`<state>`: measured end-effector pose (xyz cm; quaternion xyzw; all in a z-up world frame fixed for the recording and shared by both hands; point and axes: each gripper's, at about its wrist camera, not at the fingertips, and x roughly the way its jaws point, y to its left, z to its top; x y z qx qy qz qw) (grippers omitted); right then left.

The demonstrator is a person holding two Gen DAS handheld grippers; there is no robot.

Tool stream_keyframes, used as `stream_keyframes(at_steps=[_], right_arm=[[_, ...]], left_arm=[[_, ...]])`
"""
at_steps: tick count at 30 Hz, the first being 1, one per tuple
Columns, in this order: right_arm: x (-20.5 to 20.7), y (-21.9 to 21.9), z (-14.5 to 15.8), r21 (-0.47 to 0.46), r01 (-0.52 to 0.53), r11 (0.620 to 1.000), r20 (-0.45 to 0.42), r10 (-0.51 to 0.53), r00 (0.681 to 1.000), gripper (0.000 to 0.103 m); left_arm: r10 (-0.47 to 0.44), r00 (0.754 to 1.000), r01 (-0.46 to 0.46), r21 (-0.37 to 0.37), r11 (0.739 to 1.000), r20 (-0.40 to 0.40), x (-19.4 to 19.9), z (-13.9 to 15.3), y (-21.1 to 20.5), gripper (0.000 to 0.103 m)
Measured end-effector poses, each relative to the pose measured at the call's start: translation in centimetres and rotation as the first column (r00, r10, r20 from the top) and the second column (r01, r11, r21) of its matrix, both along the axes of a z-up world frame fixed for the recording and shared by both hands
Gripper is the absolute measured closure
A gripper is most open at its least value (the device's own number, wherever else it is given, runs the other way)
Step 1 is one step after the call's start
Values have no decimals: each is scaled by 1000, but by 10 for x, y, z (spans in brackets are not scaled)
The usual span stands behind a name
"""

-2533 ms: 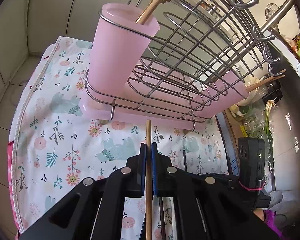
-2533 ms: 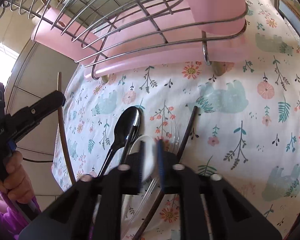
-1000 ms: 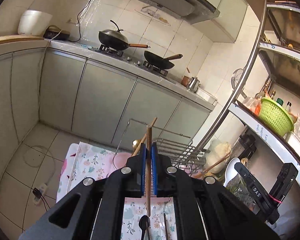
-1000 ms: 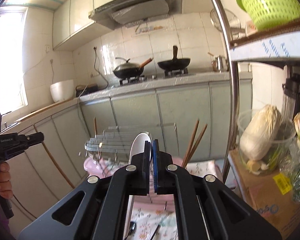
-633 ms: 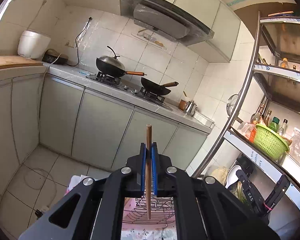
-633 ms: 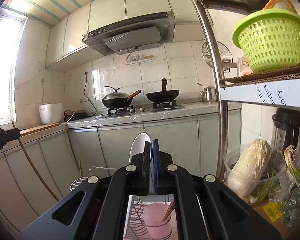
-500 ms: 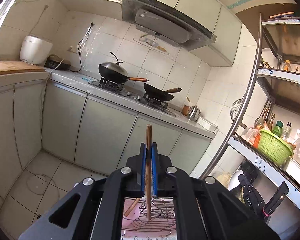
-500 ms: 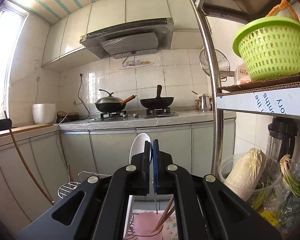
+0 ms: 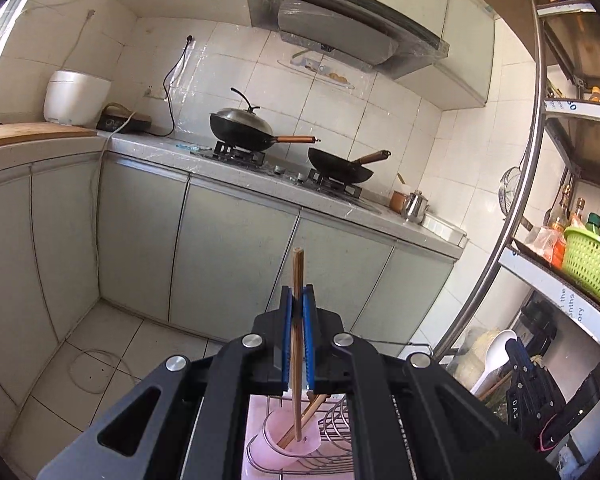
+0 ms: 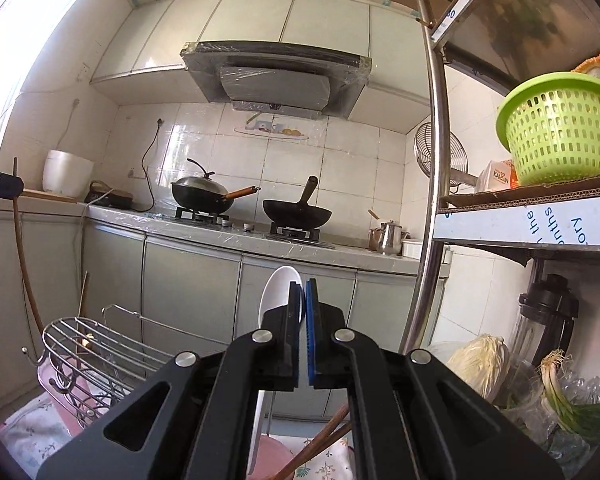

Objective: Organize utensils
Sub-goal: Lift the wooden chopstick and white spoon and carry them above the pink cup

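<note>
My left gripper [image 9: 297, 300] is shut on a wooden chopstick [image 9: 297, 276] held upright. Its lower tip hangs in the mouth of a pink utensil cup [image 9: 278, 446] in the wire dish rack [image 9: 332, 436], where another chopstick [image 9: 306, 418] leans. My right gripper [image 10: 303, 296] is shut on a white plastic spoon [image 10: 274, 292], bowl up, its handle running down toward a second pink cup [image 10: 274, 454] with two chopsticks [image 10: 320, 440] in it. The left gripper's chopstick [image 10: 22, 264] shows at the far left of the right wrist view.
The wire rack [image 10: 88, 356] sits on a flowered cloth [image 10: 32, 448]. Behind are grey cabinets [image 9: 228, 248], a stove with two woks [image 9: 244, 128], and a metal shelf [image 10: 436, 200] on the right with a green basket [image 10: 560, 132] and vegetables [image 10: 484, 364].
Both grippers lifted their utensils off the cloth, swung up to level and now hold them above the pink cups. The left chopstick's tip has dropped into the cup's mouth.
</note>
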<state>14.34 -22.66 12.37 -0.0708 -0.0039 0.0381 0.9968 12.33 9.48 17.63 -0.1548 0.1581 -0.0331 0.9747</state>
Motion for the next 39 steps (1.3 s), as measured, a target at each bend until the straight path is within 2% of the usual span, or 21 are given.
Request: stream_keyframes(at_steps=[7, 17, 28, 35, 39], right_arm=[[-9, -2, -20, 34, -6, 999, -54, 8, 998, 100], [-25, -22, -46, 160, 23, 987, -152, 2, 988, 100], [-19, -37, -56, 238, 55, 970, -236, 3, 972, 100], [13, -50, -54, 262, 50, 964, -300, 32, 953, 100], [39, -53, -48, 274, 13, 962, -339, 84, 937, 100]], left_arm=[[-38, 996, 40, 22, 999, -86, 12, -35, -12, 98], [-55, 985, 60, 21, 998, -162, 21, -67, -26, 97], [-51, 985, 53, 8, 999, -165, 23, -72, -24, 97], [-45, 983, 47, 10, 999, -180, 34, -68, -21, 97], [-54, 980, 59, 19, 998, -191, 42, -67, -23, 97]])
